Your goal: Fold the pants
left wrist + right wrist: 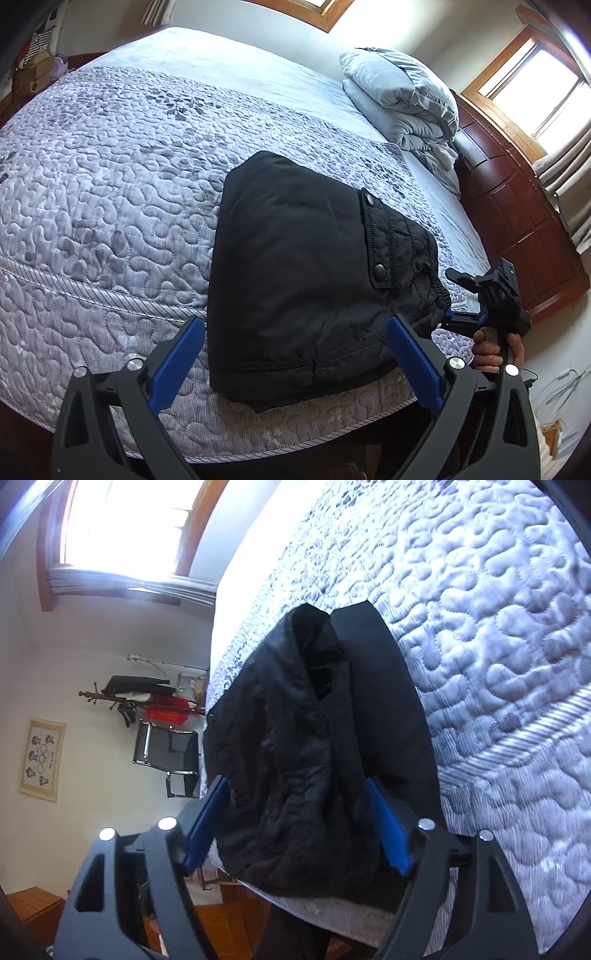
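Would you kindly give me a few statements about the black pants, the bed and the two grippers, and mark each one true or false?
1. The black pants lie folded near the edge of the quilted bedspread. True.
2. The left gripper is shut on the pants. False: its blue fingers stand wide apart, either side of the bundle.
3. The pocket flap shows two snap buttons. True.
4. The right gripper is clamped shut on the cloth. False: its jaws are open, with the pants' end between them.
5. A folded grey duvet sits at the far side of the bed. True.
6. The headboard is white metal. False: it is dark reddish wood.
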Available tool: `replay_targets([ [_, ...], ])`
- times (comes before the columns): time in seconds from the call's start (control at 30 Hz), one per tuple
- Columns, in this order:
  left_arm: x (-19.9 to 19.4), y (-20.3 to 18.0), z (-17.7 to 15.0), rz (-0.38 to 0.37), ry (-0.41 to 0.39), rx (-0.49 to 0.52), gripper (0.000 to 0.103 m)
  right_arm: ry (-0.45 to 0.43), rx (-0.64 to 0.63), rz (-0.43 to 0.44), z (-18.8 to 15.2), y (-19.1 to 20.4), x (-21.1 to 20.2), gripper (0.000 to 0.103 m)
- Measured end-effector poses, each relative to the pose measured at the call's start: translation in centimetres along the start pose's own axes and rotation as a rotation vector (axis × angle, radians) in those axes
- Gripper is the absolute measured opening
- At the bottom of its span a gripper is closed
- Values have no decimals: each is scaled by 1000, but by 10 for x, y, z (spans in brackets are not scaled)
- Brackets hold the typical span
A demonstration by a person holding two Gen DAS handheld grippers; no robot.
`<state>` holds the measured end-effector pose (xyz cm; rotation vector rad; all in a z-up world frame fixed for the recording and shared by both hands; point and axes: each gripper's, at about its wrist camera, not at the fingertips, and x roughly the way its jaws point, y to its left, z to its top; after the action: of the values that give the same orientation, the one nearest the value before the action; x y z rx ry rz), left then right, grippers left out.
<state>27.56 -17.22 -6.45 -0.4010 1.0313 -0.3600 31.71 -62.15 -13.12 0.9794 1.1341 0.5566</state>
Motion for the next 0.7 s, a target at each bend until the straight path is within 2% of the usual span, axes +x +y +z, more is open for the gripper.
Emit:
replay_targets([
  [0.2, -2, 0, -1, -18, -3, -15, 99, 5, 0, 2, -19, -3, -11, 76],
  [0.3, -3, -3, -2, -19, -2, -9, 99, 15, 3, -6, -24, -1, -4, 75],
  [0.4, -5, -5, -2, -23, -4, -8, 99, 26, 16, -27, -26, 8, 7, 66],
  [0.47, -7, -8, -1, -25, -10, -1, 99, 31, 15, -55, -26, 9, 10, 53],
  [0.5, -10, -10, 0, -26, -17, 7, 99, 38, 20, -71, -26, 10, 12, 41],
  [0.7, -20, -20, 6, -18, -43, 33, 99, 30, -56, -96, -28, 37, 5, 33],
])
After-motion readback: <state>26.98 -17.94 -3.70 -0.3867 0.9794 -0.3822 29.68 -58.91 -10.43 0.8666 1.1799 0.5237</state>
